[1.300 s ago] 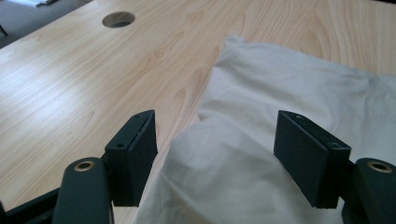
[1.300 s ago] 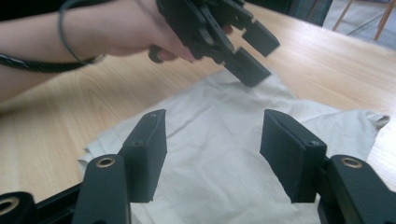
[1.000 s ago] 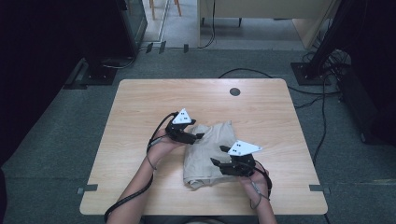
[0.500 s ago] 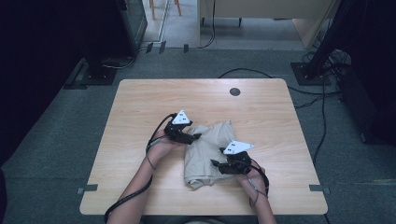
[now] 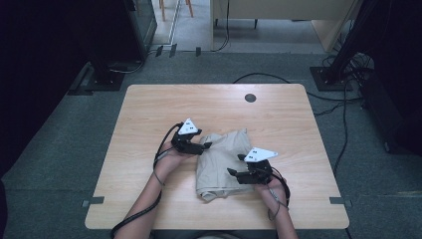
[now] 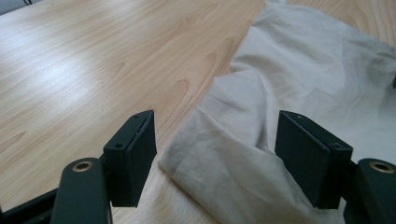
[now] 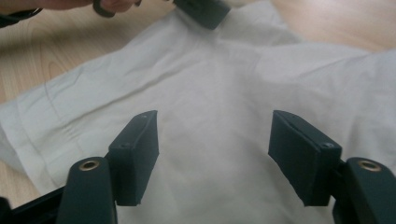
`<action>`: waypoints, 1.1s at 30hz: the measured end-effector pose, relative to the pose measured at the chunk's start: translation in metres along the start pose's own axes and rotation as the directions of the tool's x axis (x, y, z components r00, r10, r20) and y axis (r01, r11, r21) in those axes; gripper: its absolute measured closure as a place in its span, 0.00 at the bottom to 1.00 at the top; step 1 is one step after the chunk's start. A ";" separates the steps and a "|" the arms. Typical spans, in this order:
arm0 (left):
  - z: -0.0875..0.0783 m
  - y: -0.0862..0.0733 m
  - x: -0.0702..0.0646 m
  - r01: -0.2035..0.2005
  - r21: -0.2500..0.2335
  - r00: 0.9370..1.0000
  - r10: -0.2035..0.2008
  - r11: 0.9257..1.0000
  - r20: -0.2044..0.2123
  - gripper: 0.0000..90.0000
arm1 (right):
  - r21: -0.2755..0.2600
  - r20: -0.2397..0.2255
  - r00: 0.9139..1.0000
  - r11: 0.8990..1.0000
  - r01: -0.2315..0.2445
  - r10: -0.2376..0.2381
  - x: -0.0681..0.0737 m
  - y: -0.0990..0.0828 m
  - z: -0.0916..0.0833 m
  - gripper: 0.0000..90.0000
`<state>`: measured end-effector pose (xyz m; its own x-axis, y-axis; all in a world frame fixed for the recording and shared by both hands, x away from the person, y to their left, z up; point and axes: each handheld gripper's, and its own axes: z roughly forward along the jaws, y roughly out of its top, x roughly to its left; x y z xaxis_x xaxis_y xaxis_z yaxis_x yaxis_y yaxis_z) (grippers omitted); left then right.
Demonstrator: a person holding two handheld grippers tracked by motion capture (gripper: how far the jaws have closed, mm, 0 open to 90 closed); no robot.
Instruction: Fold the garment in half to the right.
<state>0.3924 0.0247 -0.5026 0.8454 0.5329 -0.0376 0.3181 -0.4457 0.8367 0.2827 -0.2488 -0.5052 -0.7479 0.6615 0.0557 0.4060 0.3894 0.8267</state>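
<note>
Cloth (image 5: pixel 223 162) lies crumpled on the near half of the table (image 5: pixel 149 114), a beige piece folded roughly into a rectangle, and we work it from both sides. Our left gripper (image 5: pixel 203 146) sits at the cloth's far left corner, its fingers (image 6: pixel 133 156) spread wide. In the left gripper view the cloth's edge runs between them, one finger over bare wood and the other over the fabric, and neither presses on it, so nothing is held.

Our right gripper (image 5: pixel 235 170) rests over the cloth's right side, pointing left across it. Its fingers (image 7: pixel 137 154) stand well apart and have just been opening; in the right gripper view the cloth spreads flat below and between them, and the pads do not pinch it. At the far end of that view we see the other gripper's tip on the cloth's far edge.

Both cables trail back toward the near edge of the table. A small dark round hole (image 5: pixel 250 97) sits in the table's far part, well apart from the cloth.
</note>
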 end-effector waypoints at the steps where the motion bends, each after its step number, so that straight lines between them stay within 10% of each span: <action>1: -0.002 0.000 -0.001 0.000 -0.004 1.000 0.000 1.000 0.003 0.33 | -0.003 0.004 1.000 1.000 0.006 -0.006 -0.002 0.001 0.000 0.36; 33: -0.004 -0.017 -0.006 0.034 0.034 0.999 -0.035 0.999 0.034 0.27 | 0.089 0.022 0.999 0.995 0.042 -0.044 -0.038 0.007 0.023 0.30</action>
<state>0.3796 0.0322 -0.5144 0.8475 0.5238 -0.0853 0.3610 -0.4513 0.8161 0.3263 -0.2567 -0.5146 -0.7532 0.6578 0.0067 0.4196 0.4725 0.7751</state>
